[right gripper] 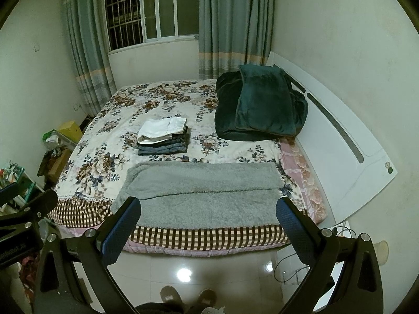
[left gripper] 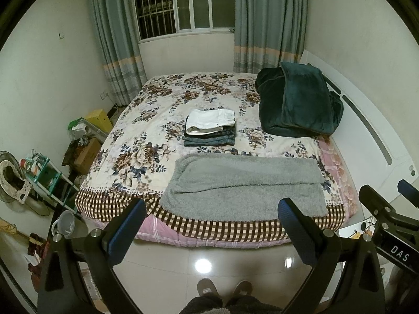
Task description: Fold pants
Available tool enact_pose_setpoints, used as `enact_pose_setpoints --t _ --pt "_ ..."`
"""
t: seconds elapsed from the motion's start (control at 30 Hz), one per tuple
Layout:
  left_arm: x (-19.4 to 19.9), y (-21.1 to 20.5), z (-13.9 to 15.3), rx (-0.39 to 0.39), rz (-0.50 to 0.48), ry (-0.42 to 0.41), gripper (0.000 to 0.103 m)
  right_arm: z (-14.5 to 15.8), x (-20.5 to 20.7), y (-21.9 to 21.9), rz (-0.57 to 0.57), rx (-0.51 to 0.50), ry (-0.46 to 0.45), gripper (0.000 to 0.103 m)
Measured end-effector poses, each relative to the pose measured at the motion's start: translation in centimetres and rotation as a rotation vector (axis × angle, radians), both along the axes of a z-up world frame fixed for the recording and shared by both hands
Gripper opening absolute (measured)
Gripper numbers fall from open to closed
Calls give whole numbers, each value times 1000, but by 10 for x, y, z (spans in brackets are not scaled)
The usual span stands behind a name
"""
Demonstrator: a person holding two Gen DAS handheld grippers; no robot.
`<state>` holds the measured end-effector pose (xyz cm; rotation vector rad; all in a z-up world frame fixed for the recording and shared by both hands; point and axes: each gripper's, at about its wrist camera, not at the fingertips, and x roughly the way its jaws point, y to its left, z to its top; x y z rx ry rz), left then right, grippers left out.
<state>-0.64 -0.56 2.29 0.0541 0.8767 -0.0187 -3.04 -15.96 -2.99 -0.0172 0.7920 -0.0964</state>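
Observation:
Grey fuzzy pants (left gripper: 243, 183) lie flat across the near edge of the bed, folded lengthwise with one leg over the other; they also show in the right wrist view (right gripper: 201, 191). My left gripper (left gripper: 212, 209) is open and empty, held back from the bed above the floor. My right gripper (right gripper: 208, 208) is open and empty, also short of the pants. The right gripper shows at the right edge of the left wrist view (left gripper: 387, 209).
A stack of folded pants (left gripper: 209, 128) with a white pair on top sits mid-bed. A dark green blanket (left gripper: 298, 99) is heaped at the far right by the white headboard (left gripper: 366, 130). Clutter and a shelf (left gripper: 47, 178) stand left of the bed. Tiled floor (left gripper: 204, 259) lies below me.

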Motion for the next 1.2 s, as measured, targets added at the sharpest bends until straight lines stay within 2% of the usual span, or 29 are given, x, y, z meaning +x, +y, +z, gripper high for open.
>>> enact_pose_setpoints --t 0.17,0.5,0.67,0.83,1.0,1.07,1.2 --pt "-1 -1 4 1 1 -2 103 13 3 10 10 3 4 103" --pt "12 -19 6 -3 25 7 103 17 14 11 13 28 22 103" --pt "39 -31 -12 23 80 -16 103 -13 48 -16 -18 28 46 103" --pt "88 -40 -42 65 161 -12 103 -43 98 -43 -53 30 83 103" --pt "136 -39 -77 83 212 44 103 -85 159 -80 -87 7 118 103" --pt "159 -40 -92 62 223 64 103 -106 188 -98 -100 9 135 103" --pt "214 -42 -124 88 242 103 103 -145 246 -122 -137 3 179 103"
